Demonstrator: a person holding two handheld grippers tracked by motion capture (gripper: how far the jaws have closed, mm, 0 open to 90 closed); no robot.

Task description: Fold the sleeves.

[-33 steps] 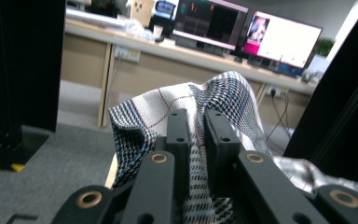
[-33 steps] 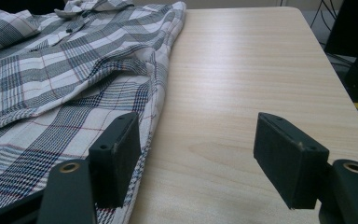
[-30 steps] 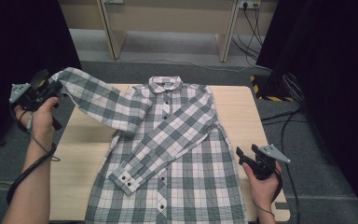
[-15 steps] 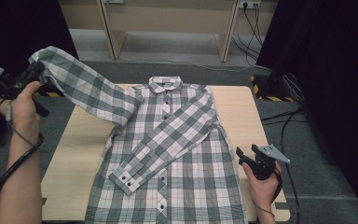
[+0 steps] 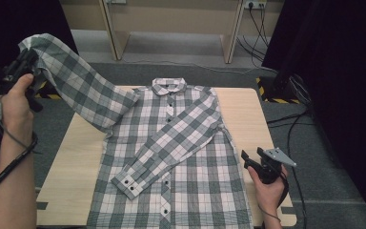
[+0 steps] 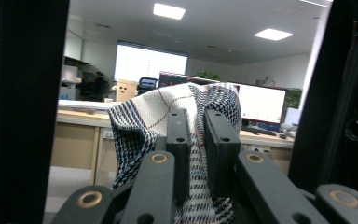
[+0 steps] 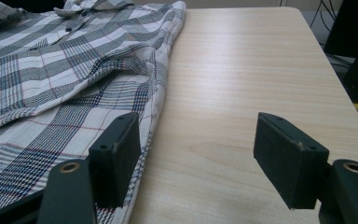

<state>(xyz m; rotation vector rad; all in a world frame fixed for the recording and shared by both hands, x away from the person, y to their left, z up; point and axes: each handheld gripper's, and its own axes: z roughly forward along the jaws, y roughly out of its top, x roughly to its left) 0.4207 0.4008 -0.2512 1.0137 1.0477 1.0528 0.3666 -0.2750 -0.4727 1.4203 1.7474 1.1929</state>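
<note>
Left gripper (image 5: 16,71) held high off the table's (image 5: 76,162) far-left corner, forearm rising from the near-left; jaws pinched tight on the cuff end of the shirt's left sleeve (image 5: 81,88), which hangs taut from the shoulder up to the jaws.

Right gripper (image 5: 259,164) low at the near-right, just beside the shirt's (image 5: 171,157) right hem, jaws wide apart, nothing between them.

Left gripper view: cloth bunched between the two pads (image 6: 219,149), office desks and monitors beyond. Right gripper view: left pad (image 7: 116,156) over the hem edge, right pad over bare wood.

Shirt lies flat, collar far, buttoned, right sleeve (image 5: 171,143) folded diagonally across the front. Bare wood strips left and right of the shirt; hem reaches the near edge.
</note>
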